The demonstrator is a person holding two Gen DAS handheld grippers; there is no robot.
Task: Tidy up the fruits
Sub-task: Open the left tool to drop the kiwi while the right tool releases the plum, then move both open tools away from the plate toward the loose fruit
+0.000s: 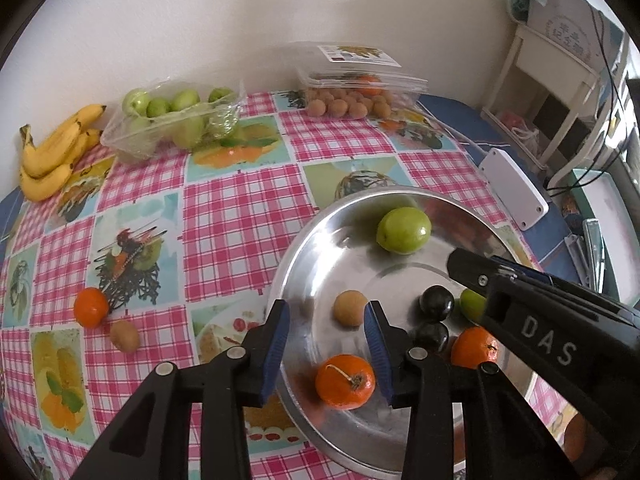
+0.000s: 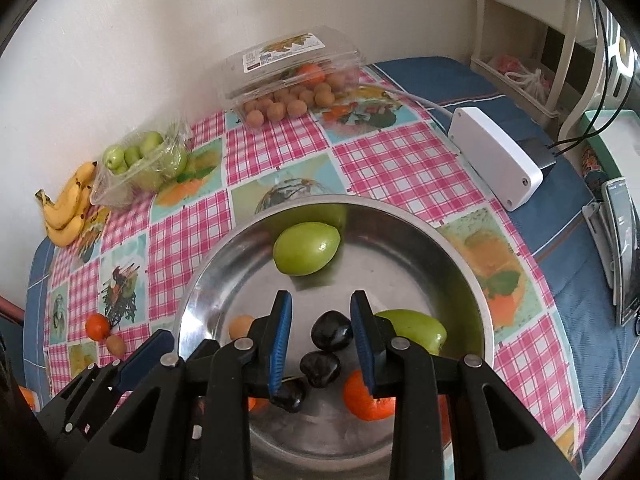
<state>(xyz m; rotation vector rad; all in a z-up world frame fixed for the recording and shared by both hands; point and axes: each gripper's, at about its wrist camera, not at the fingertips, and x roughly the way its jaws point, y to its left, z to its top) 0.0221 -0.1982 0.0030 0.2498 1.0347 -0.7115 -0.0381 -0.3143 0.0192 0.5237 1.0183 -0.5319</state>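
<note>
Checked tablecloth covered your table [image 1: 240, 208]; the steel bowl [image 1: 304, 248] already held mixed fruits, while a tangerine [image 1: 91, 307] and kiwi [image 1: 125, 336] remained outside. Left gripper [image 1: 328, 354] and right gripper [image 2: 322, 338] both stood apart, empty.

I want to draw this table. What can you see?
round shiny metal bowl: one, silver, on the checked tablecloth
big round fruits: two, green, in the bowl
mandarins: two, orange, in the bowl
dark plums: three, near-black, in the bowl
small round fruit: one, tan, in the bowl
loose mandarin: one, orange, on the cloth
small brown fruit: one, brown, beside it
bananas: one bunch, yellow, by the wall
plastic tray of green fruits: one, clear, beside the bananas
plastic box of tan fruits: one, clear, by the wall
flat box: one, white, right of the bowl
left gripper: one, black and blue, open, over the bowl
right gripper: one, same, open, over the bowl
</note>
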